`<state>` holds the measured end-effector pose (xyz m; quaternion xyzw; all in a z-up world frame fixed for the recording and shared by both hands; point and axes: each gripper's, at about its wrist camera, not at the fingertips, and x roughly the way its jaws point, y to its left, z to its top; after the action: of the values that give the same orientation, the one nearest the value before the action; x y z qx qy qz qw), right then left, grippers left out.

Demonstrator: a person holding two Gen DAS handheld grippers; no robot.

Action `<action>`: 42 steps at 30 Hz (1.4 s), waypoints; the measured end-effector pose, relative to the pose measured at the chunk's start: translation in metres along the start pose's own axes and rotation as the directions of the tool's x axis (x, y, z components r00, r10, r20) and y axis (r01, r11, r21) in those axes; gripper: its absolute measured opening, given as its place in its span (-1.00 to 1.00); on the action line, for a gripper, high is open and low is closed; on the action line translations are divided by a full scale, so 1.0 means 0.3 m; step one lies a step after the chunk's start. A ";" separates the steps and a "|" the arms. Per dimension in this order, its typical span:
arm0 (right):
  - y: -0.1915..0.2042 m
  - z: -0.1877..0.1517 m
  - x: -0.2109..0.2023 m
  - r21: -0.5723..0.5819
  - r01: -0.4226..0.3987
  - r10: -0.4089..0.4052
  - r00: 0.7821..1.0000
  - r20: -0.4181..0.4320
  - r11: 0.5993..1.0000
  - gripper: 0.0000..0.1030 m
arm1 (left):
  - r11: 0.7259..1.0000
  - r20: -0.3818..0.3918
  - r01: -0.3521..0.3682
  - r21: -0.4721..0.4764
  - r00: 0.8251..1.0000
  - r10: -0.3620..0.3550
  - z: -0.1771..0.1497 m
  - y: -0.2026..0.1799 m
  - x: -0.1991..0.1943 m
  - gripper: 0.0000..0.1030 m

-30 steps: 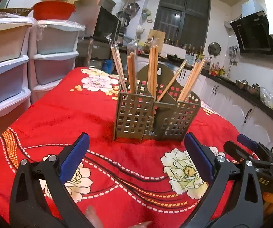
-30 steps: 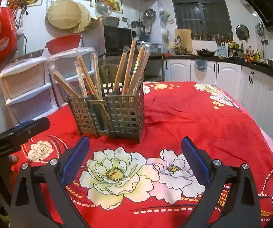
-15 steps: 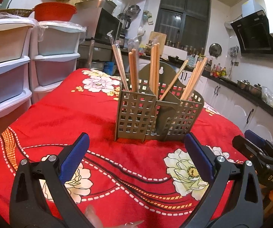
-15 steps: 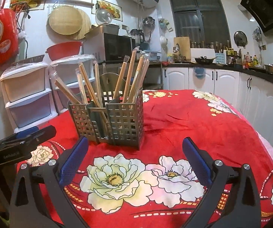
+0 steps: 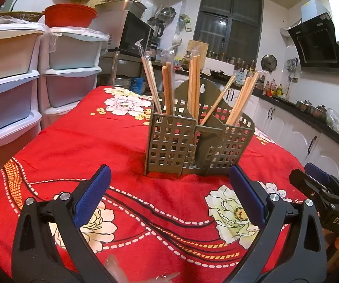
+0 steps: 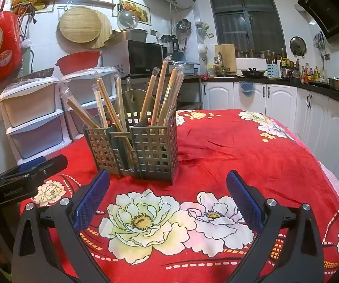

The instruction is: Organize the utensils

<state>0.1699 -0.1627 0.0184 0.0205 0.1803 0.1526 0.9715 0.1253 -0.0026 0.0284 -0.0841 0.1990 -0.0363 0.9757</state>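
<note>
Left gripper point(image 5: 169, 184) and right gripper point(image 6: 168, 182): spread wide, empty, near utensil caddy point(image 5: 197, 146). Risk: bumping leaning chopsticks point(image 6: 160, 96) could tip light caddy.

I count one grid-walled utensil caddy point(image 5: 198, 141) on the bench point(image 5: 86, 146), divided into what look like three compartments, though the far side is hidden from me. It holds roughly a dozen wooden chopsticks point(image 5: 194, 85), several in clear wrappers; they overlap too much for an exact count. I have two tongs in view, the left tongs point(image 5: 169, 186) and the right tongs point(image 6: 168, 185), each with two blue-padded fingers spread apart and empty, and behind stand two stacks of plastic drawers point(image 5: 70, 70).
</note>
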 end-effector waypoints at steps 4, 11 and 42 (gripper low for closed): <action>0.001 -0.001 0.001 0.000 0.000 0.000 1.000 -0.001 1.000 0.87 | 1.000 0.001 0.000 0.000 1.000 0.000 0.000 0.001 -0.001 0.78; 0.000 -0.004 0.001 -0.002 -0.001 0.001 1.000 -0.003 1.000 0.87 | 1.000 0.000 0.000 -0.001 1.000 0.000 0.000 0.004 -0.002 0.78; 0.000 -0.005 0.003 0.001 -0.002 0.002 1.000 -0.007 1.000 0.87 | 1.000 -0.017 -0.008 0.000 1.000 0.008 0.001 0.017 0.009 0.78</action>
<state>0.1701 -0.1624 0.0167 0.0207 0.1835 0.1535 0.9707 0.1282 0.0020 0.0266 -0.0831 0.2075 -0.0329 0.9741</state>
